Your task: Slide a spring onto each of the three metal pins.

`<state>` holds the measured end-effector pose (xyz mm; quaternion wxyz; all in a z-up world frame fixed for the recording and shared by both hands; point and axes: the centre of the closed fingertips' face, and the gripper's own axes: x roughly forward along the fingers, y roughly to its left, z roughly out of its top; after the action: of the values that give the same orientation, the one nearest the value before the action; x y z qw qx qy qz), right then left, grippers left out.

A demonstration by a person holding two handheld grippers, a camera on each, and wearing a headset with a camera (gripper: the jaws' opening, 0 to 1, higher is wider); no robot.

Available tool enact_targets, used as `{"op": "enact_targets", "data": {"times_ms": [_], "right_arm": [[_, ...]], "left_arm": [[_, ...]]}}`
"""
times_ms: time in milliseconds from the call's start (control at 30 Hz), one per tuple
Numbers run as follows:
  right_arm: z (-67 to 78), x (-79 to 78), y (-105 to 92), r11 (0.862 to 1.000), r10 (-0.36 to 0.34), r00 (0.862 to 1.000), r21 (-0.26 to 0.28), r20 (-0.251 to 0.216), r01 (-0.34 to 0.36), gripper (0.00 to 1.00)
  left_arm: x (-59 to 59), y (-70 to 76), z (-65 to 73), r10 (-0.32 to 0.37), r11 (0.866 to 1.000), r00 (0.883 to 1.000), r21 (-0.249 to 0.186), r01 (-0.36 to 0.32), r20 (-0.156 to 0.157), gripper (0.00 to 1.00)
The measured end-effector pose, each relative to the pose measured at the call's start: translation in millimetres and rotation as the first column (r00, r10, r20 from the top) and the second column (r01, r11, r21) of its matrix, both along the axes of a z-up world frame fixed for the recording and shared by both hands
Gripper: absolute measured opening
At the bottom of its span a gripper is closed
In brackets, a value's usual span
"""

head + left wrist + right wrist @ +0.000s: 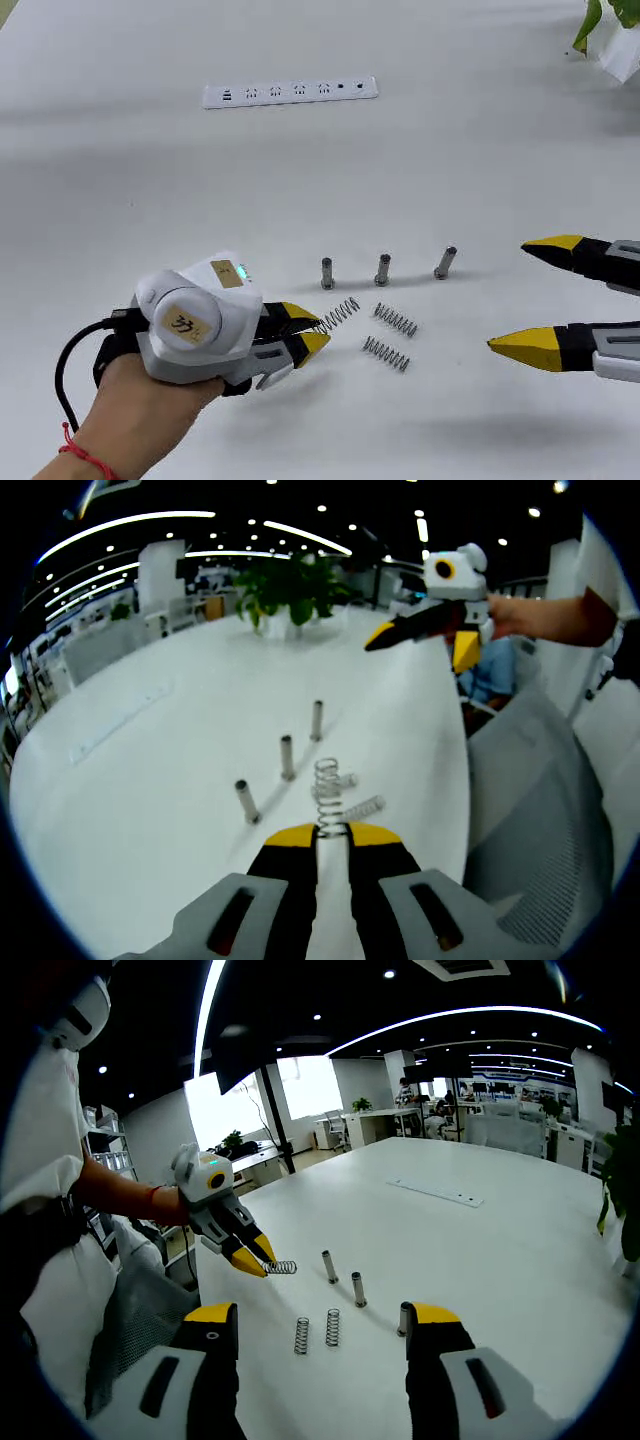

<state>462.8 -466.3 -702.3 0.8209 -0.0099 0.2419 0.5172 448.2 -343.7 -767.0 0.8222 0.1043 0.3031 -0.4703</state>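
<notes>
My left gripper (318, 330) pinches a spring (338, 314) by its tip; right gripper (508, 296) gapes; that spring may swivel, missing the pin (327, 272) just ahead

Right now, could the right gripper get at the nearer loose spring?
Probably yes. The right gripper is open, with bare table between it and the nearer loose spring; the left gripper, shut on the third spring, is on its other side.

Three pins (383, 268) stand in a row on the worktop (150, 180). Two springs (395, 320) lie before them, a power strip (290, 92) behind.
</notes>
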Motion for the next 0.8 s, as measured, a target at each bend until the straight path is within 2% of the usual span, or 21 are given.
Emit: {"op": "enact_targets", "data": {"times_ms": [33,167,200,300,333,400,467,600,667,733,767,800], "right_arm": [[5.5,-0.3,8.6,0.999,-0.008,1.0,0.039,-0.017,0.009,0.67],[19.2,3.2,28.9,0.99,-0.043,0.998,0.135,-0.053,0.05,0.56],[23.0,5.6,34.3,0.983,-0.058,0.996,0.171,-0.071,0.069,0.54],[26.5,11.9,42.7,0.964,-0.097,0.986,0.232,-0.133,0.126,0.46],[27.5,13.6,45.0,0.96,-0.101,0.985,0.247,-0.138,0.133,0.43],[26.7,17.7,48.2,0.955,-0.118,0.982,0.254,-0.147,0.153,0.38],[29.9,17.6,54.5,0.94,-0.112,0.974,0.296,-0.195,0.167,0.35],[30.8,20.3,59.2,0.928,-0.119,0.967,0.32,-0.225,0.189,0.31],[30.6,20.3,61.1,0.924,-0.12,0.964,0.329,-0.239,0.197,0.31],[32.2,19.6,63.1,0.915,-0.117,0.959,0.348,-0.258,0.205,0.3],[34.1,20.0,64.3,0.904,-0.117,0.954,0.367,-0.276,0.217,0.29],[38.3,20.9,65.7,0.884,-0.117,0.946,0.402,-0.303,0.238,0.28]], "left_arm": [[1.3,-3.9,6.5,0.009,1.0,1.0,-0.03,-0.008,0.006,0.1],[4.7,-14.7,27.0,0.023,0.994,0.999,-0.11,-0.019,0.032,0.1],[5.6,-17.9,33.3,0.028,0.99,0.999,-0.137,-0.023,0.035,0.1],[8.7,-22.2,44.4,0.037,0.984,0.998,-0.174,-0.027,0.052,0.1],[9.5,-23.5,47.6,0.04,0.982,0.998,-0.186,-0.029,0.056,0.1],[11.0,-26.0,53.5,0.039,0.979,0.997,-0.202,-0.025,0.067,0.1],[12.2,-28.4,58.3,0.038,0.976,0.996,-0.216,-0.021,0.075,0.1],[13.5,-32.4,64.8,0.039,0.97,0.996,-0.243,-0.017,0.086,0.1],[13.1,-35.4,69.5,0.029,0.967,0.994,-0.255,-0.001,0.108,0.1],[13.3,-36.8,71.7,0.031,0.965,0.993,-0.263,0.0,0.111,0.1],[13.2,-38.0,73.1,0.03,0.963,0.993,-0.268,0.002,0.112,0.1],[13.3,-39.2,74.7,0.028,0.962,0.993,-0.273,0.005,0.118,0.1]]}}
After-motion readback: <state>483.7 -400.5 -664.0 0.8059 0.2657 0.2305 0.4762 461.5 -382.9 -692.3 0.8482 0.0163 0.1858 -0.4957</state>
